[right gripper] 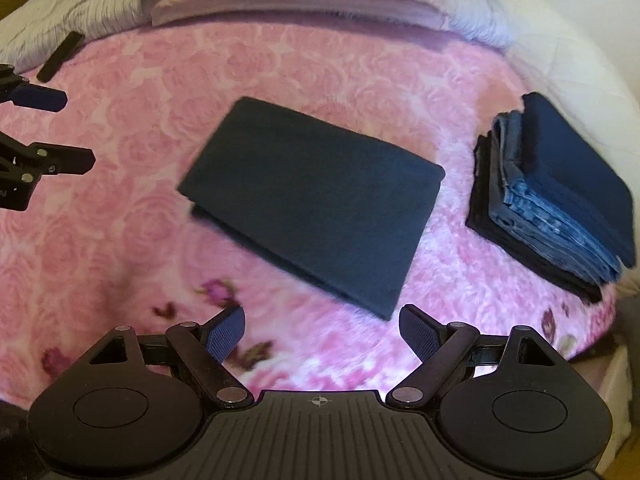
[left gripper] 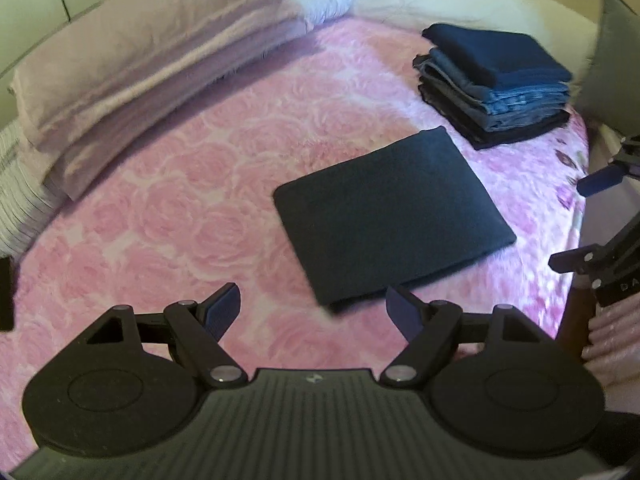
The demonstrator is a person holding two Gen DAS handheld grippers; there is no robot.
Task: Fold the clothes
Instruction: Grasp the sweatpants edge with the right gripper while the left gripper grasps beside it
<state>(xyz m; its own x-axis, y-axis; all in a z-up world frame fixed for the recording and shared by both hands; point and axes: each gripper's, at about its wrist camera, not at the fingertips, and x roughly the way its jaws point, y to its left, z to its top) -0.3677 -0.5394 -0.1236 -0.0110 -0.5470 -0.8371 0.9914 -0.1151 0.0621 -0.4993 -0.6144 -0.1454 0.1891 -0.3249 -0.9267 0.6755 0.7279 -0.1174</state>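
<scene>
Beside the stack of folded clothes (right gripper: 556, 196), a folded dark garment (right gripper: 312, 200) lies ready for stacking; both hand-held grippers, left (left gripper: 314, 312) and right (right gripper: 322, 330), hover wide open, empty.

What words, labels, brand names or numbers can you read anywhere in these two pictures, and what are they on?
"DA": pale letters on the right gripper body at the edge of the left wrist view, cut off, the rest unreadable.
Pale marks on the left gripper body in the right wrist view: too small to read.
Folded dark garment and clothes stack: no readable text.
</scene>
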